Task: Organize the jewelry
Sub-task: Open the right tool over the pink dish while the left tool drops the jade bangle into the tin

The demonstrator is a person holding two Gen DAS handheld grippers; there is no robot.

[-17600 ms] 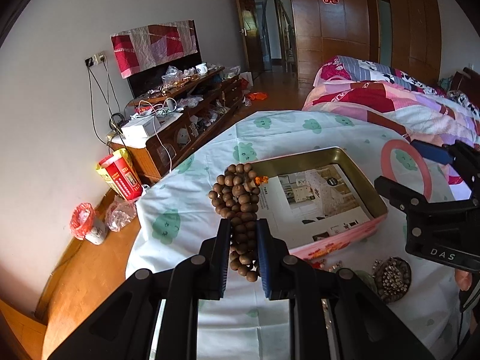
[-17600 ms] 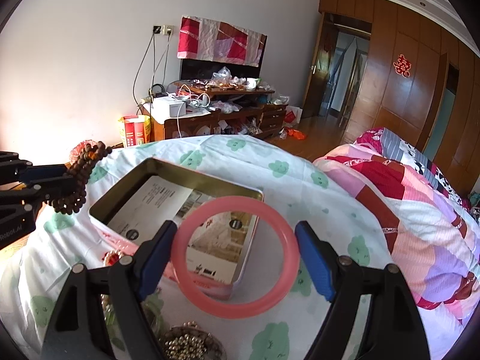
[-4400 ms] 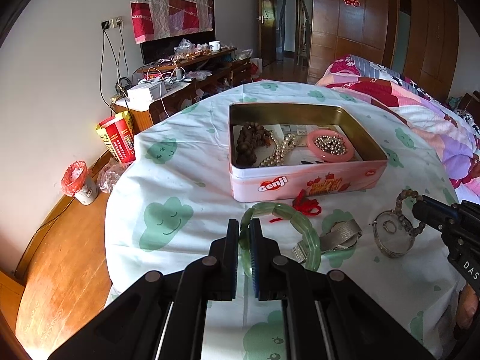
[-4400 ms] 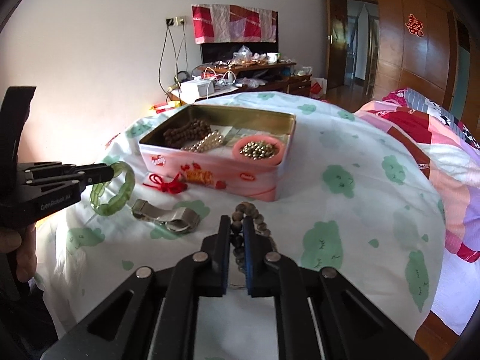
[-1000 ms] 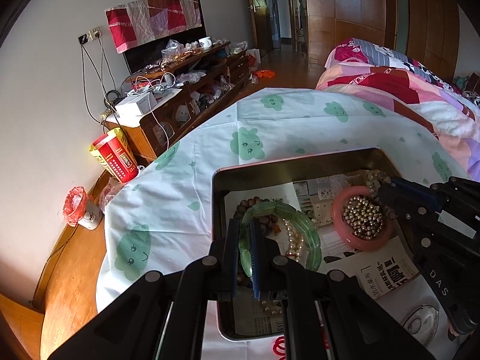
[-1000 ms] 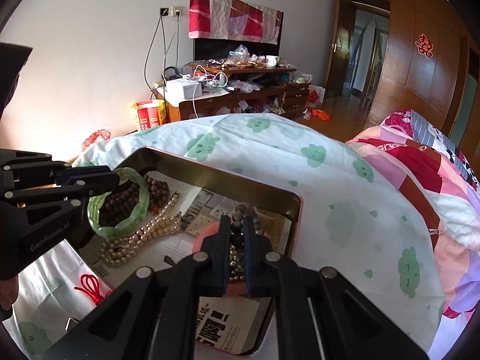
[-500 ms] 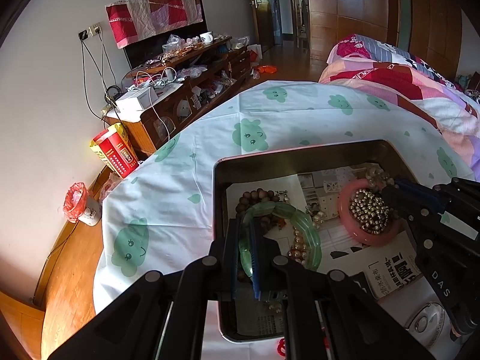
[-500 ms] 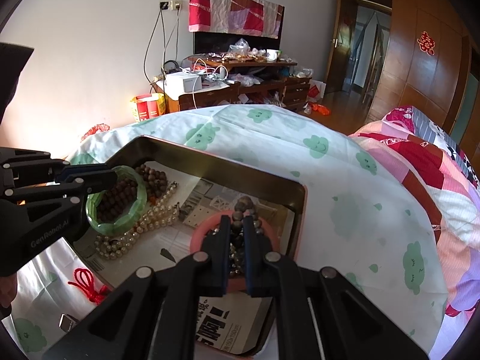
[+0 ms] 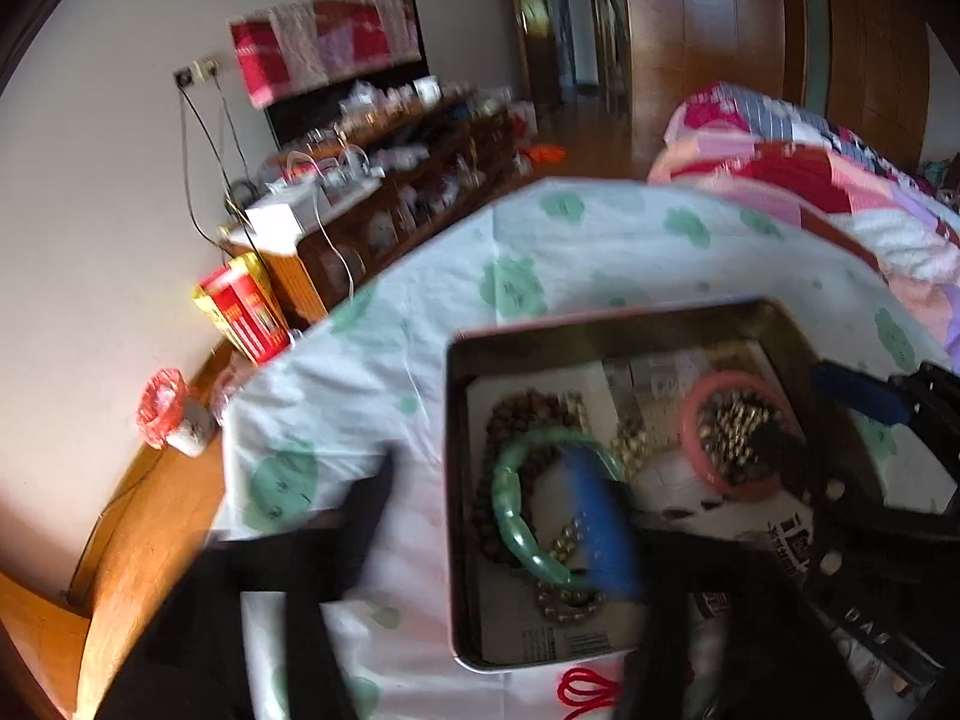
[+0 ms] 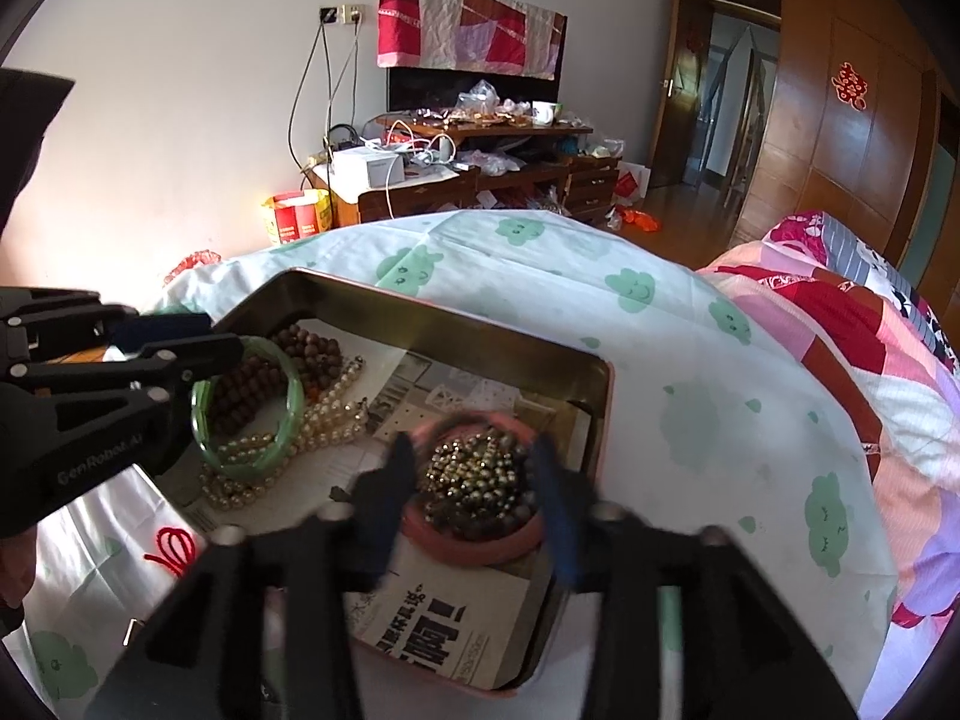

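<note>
The pink tin box [image 9: 606,318] [image 10: 594,360] sits on the cloud-print cloth. Inside it, the green jade bangle [image 9: 510,510] [image 10: 291,414] lies over the brown wooden beads [image 9: 528,408] [image 10: 306,348] and the pearl strand [image 10: 336,414]. My left gripper [image 9: 486,516] is open, its fingers wide apart and blurred, over the box's left edge. My right gripper [image 10: 474,480] is open above the pink bangle [image 10: 474,540] [image 9: 732,480], which rings the metal bead bracelet [image 10: 480,474]; dark beads [image 10: 480,513] lie there too.
A red knotted cord [image 10: 174,546] [image 9: 582,690] lies on the cloth in front of the box. A cluttered wooden TV cabinet [image 10: 474,174] stands against the far wall. A bed with a patchwork quilt [image 10: 852,324] is on the right. The table edge drops to wooden floor [image 9: 138,528] at left.
Both grippers have opened. The green bangle has dropped from the left gripper into the box. The dark bead bracelet has dropped from the right gripper onto the pink bangle.
</note>
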